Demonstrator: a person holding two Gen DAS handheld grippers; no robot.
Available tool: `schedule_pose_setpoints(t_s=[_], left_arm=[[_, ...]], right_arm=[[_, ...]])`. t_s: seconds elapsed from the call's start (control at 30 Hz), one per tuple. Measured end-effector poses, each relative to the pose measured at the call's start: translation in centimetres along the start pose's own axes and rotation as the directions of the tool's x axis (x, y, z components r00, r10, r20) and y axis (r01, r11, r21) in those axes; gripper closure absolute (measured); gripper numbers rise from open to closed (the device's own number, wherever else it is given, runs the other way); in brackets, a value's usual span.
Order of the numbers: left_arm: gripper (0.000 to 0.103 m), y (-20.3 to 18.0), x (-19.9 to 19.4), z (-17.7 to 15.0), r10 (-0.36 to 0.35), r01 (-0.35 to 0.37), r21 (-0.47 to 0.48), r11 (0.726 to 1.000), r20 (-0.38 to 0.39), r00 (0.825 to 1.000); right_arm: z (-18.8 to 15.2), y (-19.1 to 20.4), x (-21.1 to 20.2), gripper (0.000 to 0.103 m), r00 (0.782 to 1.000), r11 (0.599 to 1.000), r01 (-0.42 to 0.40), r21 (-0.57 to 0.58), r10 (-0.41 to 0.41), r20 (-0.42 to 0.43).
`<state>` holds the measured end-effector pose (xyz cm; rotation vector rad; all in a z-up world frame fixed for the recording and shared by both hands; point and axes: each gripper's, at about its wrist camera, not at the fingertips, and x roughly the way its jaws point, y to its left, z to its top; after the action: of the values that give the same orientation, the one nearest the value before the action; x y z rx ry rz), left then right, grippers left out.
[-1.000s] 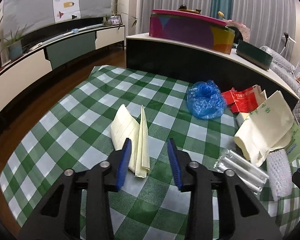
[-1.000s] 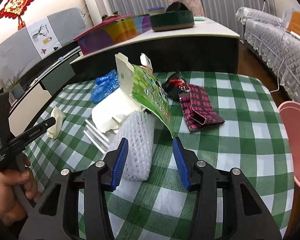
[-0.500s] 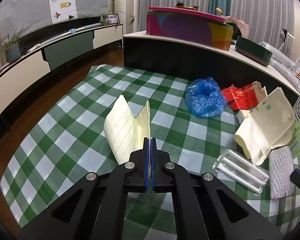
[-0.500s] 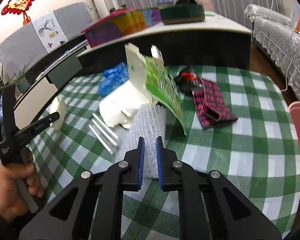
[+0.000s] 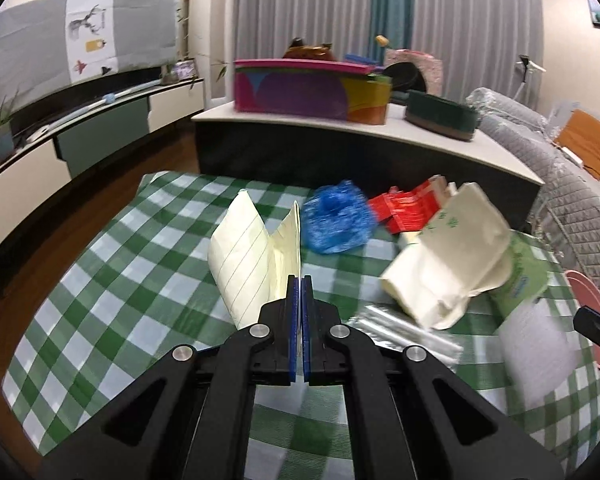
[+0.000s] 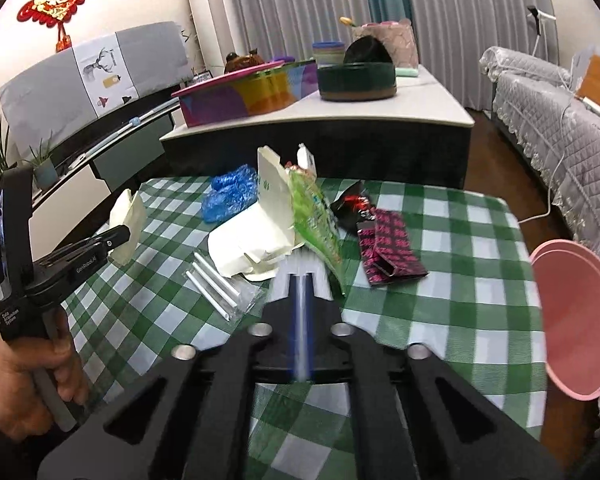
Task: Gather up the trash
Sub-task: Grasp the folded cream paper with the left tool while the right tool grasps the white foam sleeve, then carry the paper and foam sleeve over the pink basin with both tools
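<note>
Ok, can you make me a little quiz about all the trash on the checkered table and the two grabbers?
1. True or false: the left gripper is shut on the folded lined paper.
2. Which thing is the right gripper shut on? A) the blue plastic bag B) the white foam net C) the pink bin
3. Fill in: the clear packet of white sticks lies flat on the green and white ____.

Key: 1 true. 2 B. 3 tablecloth.
</note>
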<state>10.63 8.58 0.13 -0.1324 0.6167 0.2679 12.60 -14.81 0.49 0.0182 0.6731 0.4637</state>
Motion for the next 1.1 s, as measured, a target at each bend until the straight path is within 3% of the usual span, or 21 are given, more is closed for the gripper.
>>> schedule_pose_setpoints(t_s=[0.27, 0.4, 0.5, 0.53, 0.73, 0.97, 1.1], left_arm=[[0.102, -2.7, -1.0, 0.3, -0.058, 0.057, 0.018, 0.998, 0.005, 0.998], [0.102, -3.3, -1.4, 0.3, -0.072, 0.071, 0.022, 0.997, 0.013, 0.997], [0.102, -3.3, -1.3, 0.2, -0.07, 0.069, 0.031, 0.997, 0.011, 0.998], [0.102, -3.3, -1.2, 0.2, -0.068, 0.067, 0.031, 0.997, 0.009, 0.998], [0.102, -3.0, -1.1, 0.2, -0.078, 0.078, 0.028, 0.997, 0.009, 0.997], [0.102, -3.1, -0.7, 0.3, -0.098, 0.098, 0.022, 0.995, 0.004, 0.995], [0.102, -3.8, -0.9, 0.3, -0.113, 0.113, 0.044, 0.993, 0.009, 0.994]], right_arm=[[0.0, -1.9, -1.7, 0.102, 1.0, 0.998, 0.026, 0.05, -0.027, 0.011], [-0.7, -2.8, -1.5, 0.097, 1.0, 0.997, 0.024, 0.072, -0.023, -0.008], [-0.8, -3.7, -1.3, 0.067, 1.0, 0.993, 0.024, 0.112, -0.023, -0.01], [-0.8, -3.9, -1.2, 0.064, 1.0, 0.991, 0.018, 0.129, -0.017, -0.011], [-1.3, -3.3, 0.7, 0.062, 0.998, 0.991, -0.023, 0.135, 0.031, -0.061], [-2.7, -2.2, 3.5, 0.06, 0.984, 0.996, 0.025, 0.083, -0.01, -0.179], [-3.2, -2.1, 3.9, 0.087, 0.979, 0.996, 0.002, 0.084, 0.015, -0.204]])
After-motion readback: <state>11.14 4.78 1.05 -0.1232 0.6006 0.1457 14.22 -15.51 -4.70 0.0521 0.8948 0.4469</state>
